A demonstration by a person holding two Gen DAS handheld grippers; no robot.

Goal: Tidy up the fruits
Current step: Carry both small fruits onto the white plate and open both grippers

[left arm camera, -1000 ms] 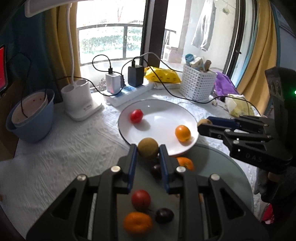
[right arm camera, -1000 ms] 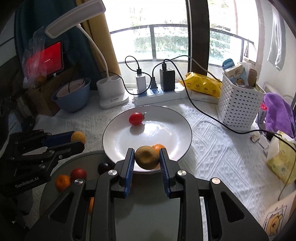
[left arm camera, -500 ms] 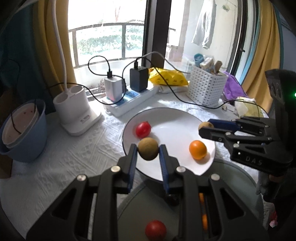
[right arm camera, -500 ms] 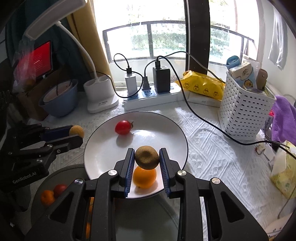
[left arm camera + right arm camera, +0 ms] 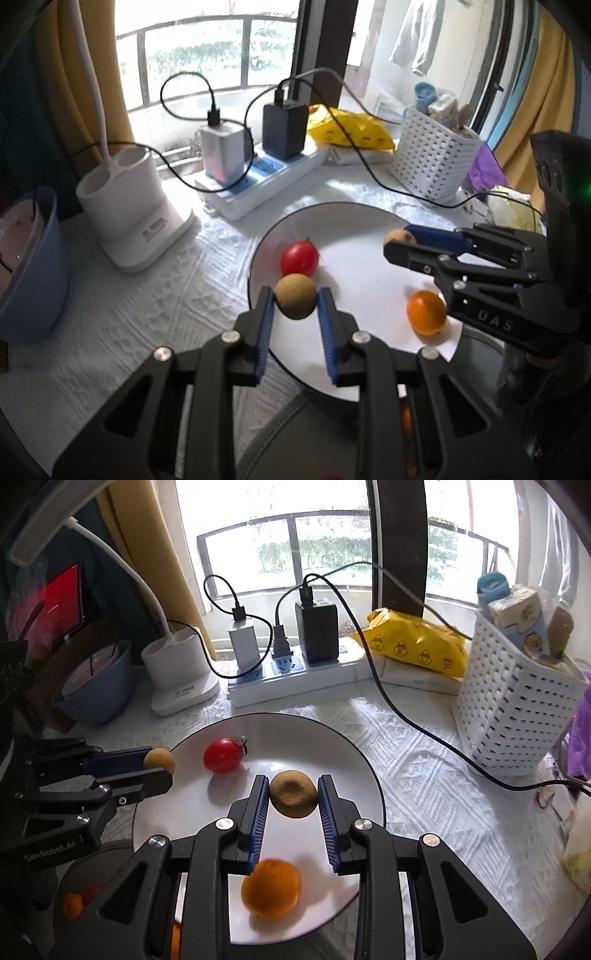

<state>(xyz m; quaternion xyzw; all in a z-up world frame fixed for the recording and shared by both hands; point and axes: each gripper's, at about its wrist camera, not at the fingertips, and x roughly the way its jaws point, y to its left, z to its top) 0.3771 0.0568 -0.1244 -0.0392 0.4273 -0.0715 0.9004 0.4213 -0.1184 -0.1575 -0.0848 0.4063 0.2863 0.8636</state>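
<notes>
A white plate [image 5: 354, 236] [image 5: 295, 727] holds a red tomato [image 5: 299, 257] [image 5: 222, 754] and an orange [image 5: 426, 312] [image 5: 271, 888]. My left gripper [image 5: 295, 301] [image 5: 162, 764] is shut on a small brown round fruit [image 5: 296, 301] [image 5: 159, 760] above the plate's left rim. My right gripper [image 5: 293, 794] [image 5: 397, 240] is shut on another brown round fruit [image 5: 293, 794] [image 5: 399, 235] above the plate's middle. A dark round tray [image 5: 96, 860] [image 5: 487, 347] with more fruits sits below, mostly hidden.
A power strip with chargers [image 5: 295, 679] and a white lamp base [image 5: 177, 672] stand behind the plate. A blue bowl [image 5: 92, 686] is far left, a white basket [image 5: 513, 709] and yellow bag [image 5: 413, 642] right. A black cable [image 5: 406, 716] runs beside the plate.
Both grippers have moved forward from over the dark tray to over the white plate, each still holding its brown fruit.
</notes>
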